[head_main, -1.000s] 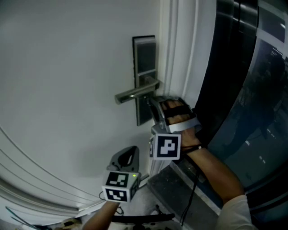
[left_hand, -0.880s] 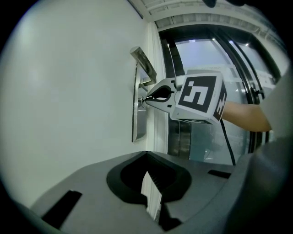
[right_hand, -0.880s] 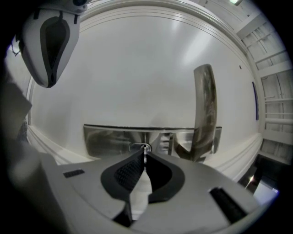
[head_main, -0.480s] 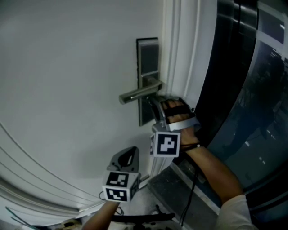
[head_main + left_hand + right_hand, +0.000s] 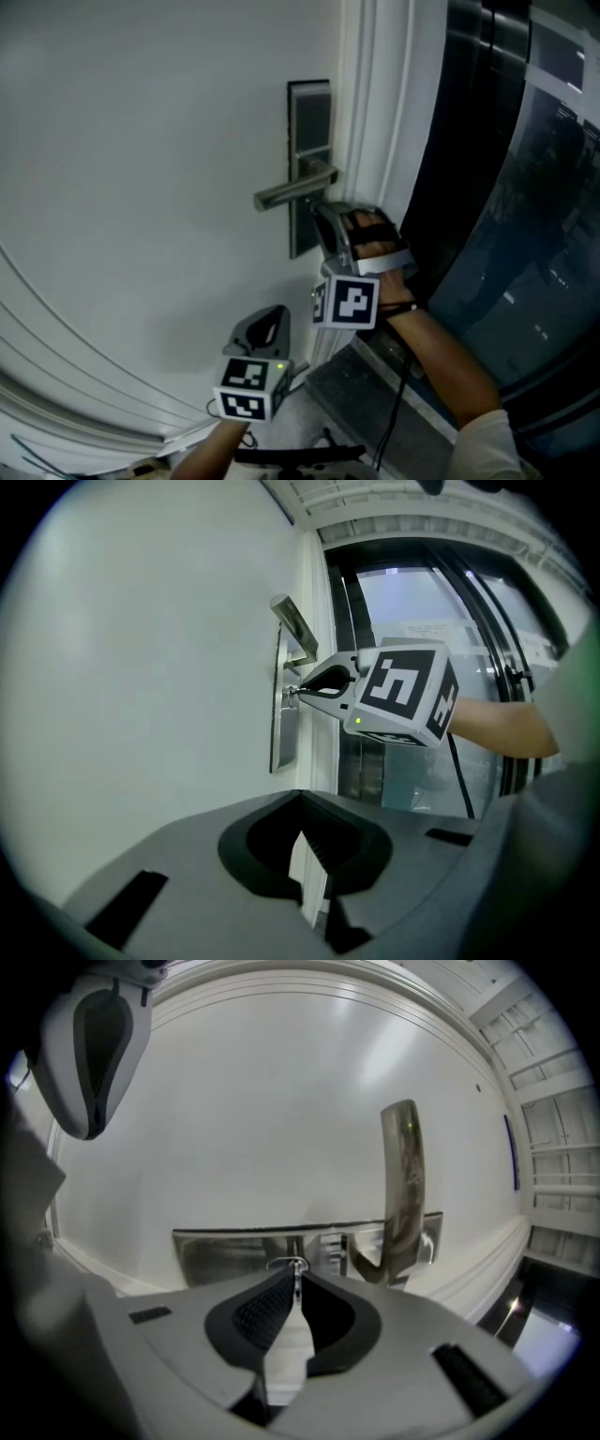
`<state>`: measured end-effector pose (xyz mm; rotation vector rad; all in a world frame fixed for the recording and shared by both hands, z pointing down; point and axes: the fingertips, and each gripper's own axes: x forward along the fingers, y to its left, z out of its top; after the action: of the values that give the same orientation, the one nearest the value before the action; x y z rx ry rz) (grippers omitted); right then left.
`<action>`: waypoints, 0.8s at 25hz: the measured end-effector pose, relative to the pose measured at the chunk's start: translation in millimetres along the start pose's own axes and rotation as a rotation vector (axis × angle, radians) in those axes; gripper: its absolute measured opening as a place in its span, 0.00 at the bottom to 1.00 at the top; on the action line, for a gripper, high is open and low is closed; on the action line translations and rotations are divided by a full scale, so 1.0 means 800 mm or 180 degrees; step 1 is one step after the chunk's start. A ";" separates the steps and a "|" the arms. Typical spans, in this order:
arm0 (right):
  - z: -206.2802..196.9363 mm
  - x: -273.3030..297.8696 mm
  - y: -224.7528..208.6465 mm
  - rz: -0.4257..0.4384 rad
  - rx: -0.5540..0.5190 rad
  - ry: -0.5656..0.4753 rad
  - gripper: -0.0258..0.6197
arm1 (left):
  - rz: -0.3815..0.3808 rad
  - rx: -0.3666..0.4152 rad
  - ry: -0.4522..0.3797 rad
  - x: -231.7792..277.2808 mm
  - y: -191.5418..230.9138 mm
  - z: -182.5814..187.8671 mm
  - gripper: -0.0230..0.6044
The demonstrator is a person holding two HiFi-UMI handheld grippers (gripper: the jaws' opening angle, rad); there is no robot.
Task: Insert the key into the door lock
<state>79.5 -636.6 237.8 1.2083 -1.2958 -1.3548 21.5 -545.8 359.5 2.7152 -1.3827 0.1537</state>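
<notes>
1. We count one door (image 5: 141, 141).
2. We see one lock plate (image 5: 307, 122), at the door's 3 o'clock edge.
3. We see one lever handle (image 5: 291, 192).
4. We find one key (image 5: 295, 1266).
5. We count two grippers: the left gripper (image 5: 274, 319) at 6 o'clock below the plate, and the right gripper (image 5: 319, 211) at the plate's 5 o'clock.

Lock plate (image 5: 307, 122) sat on the door (image 5: 141, 187) near its right edge, handle (image 5: 286, 193) jutted left from it, right gripper (image 5: 316, 208) just below the handle, key (image 5: 296, 1266) between its tips at the plate, left gripper (image 5: 274, 314) lower left, well apart.
</notes>
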 end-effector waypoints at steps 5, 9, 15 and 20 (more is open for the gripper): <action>0.005 -0.024 0.005 0.0046 0.0288 0.0024 0.09 | -0.0099 0.0001 -0.0003 -0.010 -0.007 -0.005 0.04; 0.006 -0.043 0.008 0.0073 0.0488 0.0096 0.09 | -0.0164 -0.0004 -0.0008 -0.024 -0.009 -0.007 0.04; 0.017 -0.084 0.033 0.0251 0.0901 0.0223 0.09 | -0.0286 0.0000 -0.0011 -0.052 -0.014 -0.011 0.04; 0.024 -0.123 0.070 0.0445 0.1443 0.0373 0.09 | -0.0440 0.0010 0.0039 -0.070 -0.027 -0.021 0.04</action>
<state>72.5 -540.4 300.6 1.4423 -1.6215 -0.9002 5.4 -486.1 368.4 2.7953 -1.1873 0.1622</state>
